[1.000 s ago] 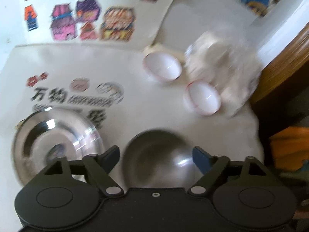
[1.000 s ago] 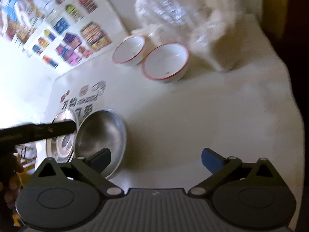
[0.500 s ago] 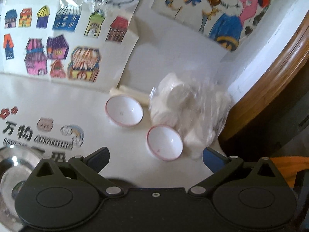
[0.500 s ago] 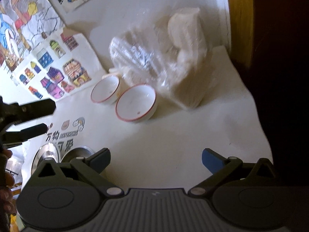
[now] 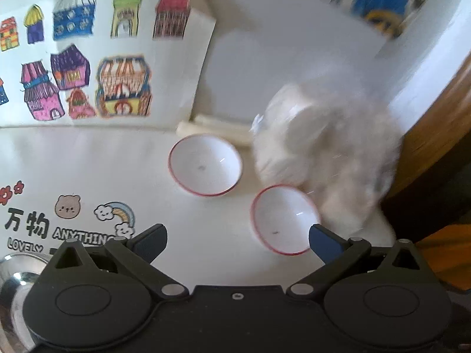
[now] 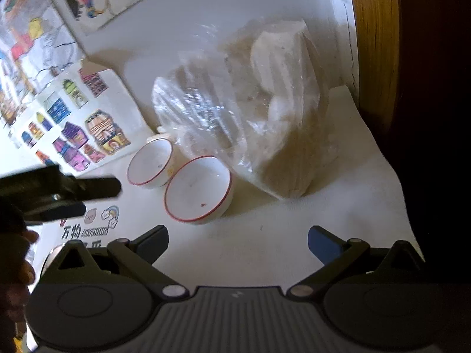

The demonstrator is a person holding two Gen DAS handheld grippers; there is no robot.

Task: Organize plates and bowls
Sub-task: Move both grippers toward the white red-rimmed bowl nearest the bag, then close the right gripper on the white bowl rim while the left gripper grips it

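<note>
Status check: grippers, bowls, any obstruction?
Left gripper open, empty. Right gripper open, empty. Two red-rimmed bowls side by side, unstacked. Plastic bag crowds them.

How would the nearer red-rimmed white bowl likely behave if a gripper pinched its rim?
The nearer red-rimmed white bowl looks glazed, so the rim is probably slippery. Its rounded wall over a narrow base suggests it may tip if pushed. It looks rigid and probably chips easily.

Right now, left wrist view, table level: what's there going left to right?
Steel plate edge → printed lettering → far bowl → near bowl → plastic bag → wooden edge. Left tongs open and holding nothing.
</note>
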